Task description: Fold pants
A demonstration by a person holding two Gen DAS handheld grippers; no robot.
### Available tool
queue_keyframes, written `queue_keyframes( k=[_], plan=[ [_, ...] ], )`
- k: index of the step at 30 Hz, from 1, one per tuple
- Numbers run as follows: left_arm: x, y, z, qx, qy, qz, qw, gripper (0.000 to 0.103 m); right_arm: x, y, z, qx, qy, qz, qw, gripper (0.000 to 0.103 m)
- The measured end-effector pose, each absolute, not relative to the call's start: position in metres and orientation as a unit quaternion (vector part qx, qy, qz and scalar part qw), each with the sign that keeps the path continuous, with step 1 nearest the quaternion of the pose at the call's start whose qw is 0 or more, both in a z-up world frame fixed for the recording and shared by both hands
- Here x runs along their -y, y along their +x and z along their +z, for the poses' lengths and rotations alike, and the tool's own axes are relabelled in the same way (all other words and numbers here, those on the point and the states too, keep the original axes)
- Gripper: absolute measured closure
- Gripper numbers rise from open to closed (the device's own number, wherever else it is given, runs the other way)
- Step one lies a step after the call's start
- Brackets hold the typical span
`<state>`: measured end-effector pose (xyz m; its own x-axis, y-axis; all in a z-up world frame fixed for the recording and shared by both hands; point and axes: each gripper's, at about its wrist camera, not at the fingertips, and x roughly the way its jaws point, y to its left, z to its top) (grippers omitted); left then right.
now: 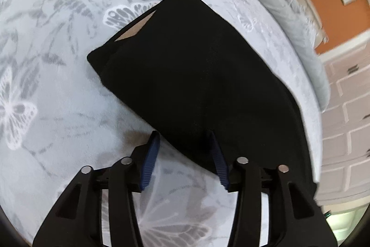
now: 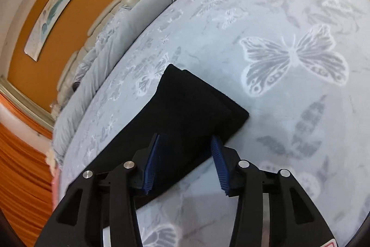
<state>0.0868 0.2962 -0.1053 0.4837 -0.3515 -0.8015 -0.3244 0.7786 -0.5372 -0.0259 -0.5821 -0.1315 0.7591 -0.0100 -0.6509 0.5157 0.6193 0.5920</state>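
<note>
In the left wrist view we see the left gripper [image 1: 183, 136] reaching up from the bottom centre of the frame, its two black arms splayed and its blue-padded fingers [image 1: 151, 161] spread wide with nothing between them. The fingertips sit just at the lower edge of the black pants [image 1: 198, 75], which lie folded into a compact slab across the middle of the frame, running from the upper centre down to the lower right. A tan label [image 1: 136, 30] shows at the slab's upper left edge. We cannot tell whether the right-hand pad touches the cloth or only overlaps it in the view. The pants rest on a pale blue-grey blanket [image 1: 57, 96] printed with white butterflies.

In the right wrist view the right gripper [image 2: 185, 139] likewise enters from the bottom centre, tilted slightly, with its blue pads [image 2: 219, 168] held wide apart and gripping nothing. The pants [image 2: 189, 105] stretch from the frame's centre down toward the lower left, passing beneath the left-hand finger; the squared end of the fold lies just above the fingertips. The butterfly blanket [image 2: 289, 27] fills the right half. At the upper left we see rolled grey bedding [image 2: 120, 34], an orange wall [image 2: 87, 13] and a long framed picture [image 2: 55, 13].
</note>
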Motion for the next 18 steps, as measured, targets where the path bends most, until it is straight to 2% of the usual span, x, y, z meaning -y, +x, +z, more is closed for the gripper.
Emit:
queue_keyframes(
  k=[5, 8, 16, 18],
  plan=[
    [-0.323, 0.068, -0.108, -0.463, -0.411, -0.014, 0.785, 0.055, 0.534, -0.040, -0.111, -0.295, 0.360, -0.158, 0.871, 0.055],
    [-0.340, 0.052, -0.096, -0.426, -0.420, -0.004, 0.801, 0.055, 0.493, -0.042, -0.099, -0.306, 0.319, -0.142, 0.886, 0.055],
    [-0.341, 0.073, -0.088, -0.418, -0.419, -0.024, 0.806, 0.054, 0.378, -0.009, -0.071, -0.328, 0.241, -0.049, 0.912, 0.049],
    [-0.340, 0.087, -0.095, -0.431, -0.406, -0.020, 0.806, 0.057, 0.342, 0.003, -0.065, -0.333, 0.213, -0.016, 0.919, 0.049]
  ],
)
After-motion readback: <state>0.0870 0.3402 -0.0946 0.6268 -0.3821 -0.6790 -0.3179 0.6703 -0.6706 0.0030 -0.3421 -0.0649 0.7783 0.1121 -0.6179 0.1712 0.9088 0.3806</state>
